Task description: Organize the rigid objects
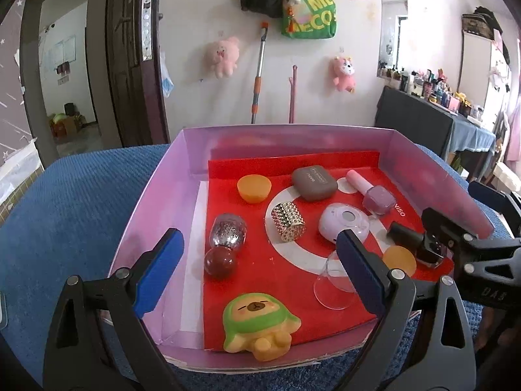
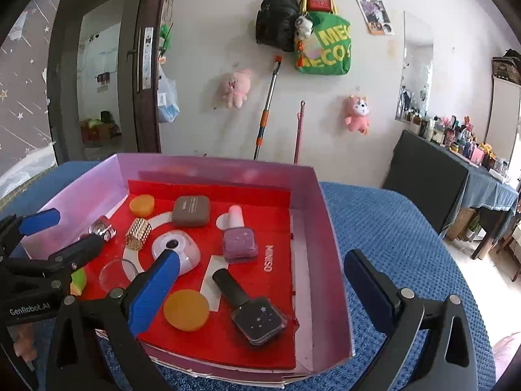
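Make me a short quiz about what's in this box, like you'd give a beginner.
1. True or false: both hand-held grippers, the left and the right, are open and empty.
2. Which bottle lies nearer the box's back wall: A the dark nail polish, B the purple nail polish?
3. Fill in: the green-hooded toy lies at the box's ____ edge.

Key: 1 true; 2 B; 3 near (front).
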A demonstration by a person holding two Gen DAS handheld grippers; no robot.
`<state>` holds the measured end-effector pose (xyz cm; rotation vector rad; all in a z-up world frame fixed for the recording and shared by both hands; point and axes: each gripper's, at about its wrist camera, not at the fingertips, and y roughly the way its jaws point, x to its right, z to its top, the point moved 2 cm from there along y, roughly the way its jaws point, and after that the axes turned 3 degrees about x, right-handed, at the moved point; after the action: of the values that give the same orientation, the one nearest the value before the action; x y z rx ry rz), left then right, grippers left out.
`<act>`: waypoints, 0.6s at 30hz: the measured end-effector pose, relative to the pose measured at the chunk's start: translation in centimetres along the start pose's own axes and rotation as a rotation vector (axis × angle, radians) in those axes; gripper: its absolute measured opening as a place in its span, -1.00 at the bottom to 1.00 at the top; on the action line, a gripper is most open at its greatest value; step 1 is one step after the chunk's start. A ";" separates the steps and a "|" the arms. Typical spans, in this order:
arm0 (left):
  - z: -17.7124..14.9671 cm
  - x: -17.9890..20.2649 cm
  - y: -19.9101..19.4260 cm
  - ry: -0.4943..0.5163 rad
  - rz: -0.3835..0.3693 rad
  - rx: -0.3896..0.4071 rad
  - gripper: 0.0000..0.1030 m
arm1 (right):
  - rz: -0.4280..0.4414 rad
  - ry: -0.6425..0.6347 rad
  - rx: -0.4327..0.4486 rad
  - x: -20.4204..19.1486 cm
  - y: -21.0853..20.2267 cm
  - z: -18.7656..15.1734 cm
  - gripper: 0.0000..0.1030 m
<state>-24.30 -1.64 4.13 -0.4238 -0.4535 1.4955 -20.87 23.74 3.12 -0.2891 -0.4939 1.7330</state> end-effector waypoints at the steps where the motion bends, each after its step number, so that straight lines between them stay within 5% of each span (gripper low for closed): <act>1: 0.0 -0.1 0.1 -0.004 0.007 -0.005 0.86 | -0.006 -0.006 -0.003 -0.1 0.1 0.0 1.00; 18: 0.1 0.3 -0.3 0.019 0.017 0.016 0.86 | -0.034 -0.057 0.021 -1.0 -0.5 0.1 1.00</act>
<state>-24.12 -1.33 4.38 -0.4293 -0.4236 1.5097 -20.22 22.81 3.37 -0.2149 -0.5189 1.7161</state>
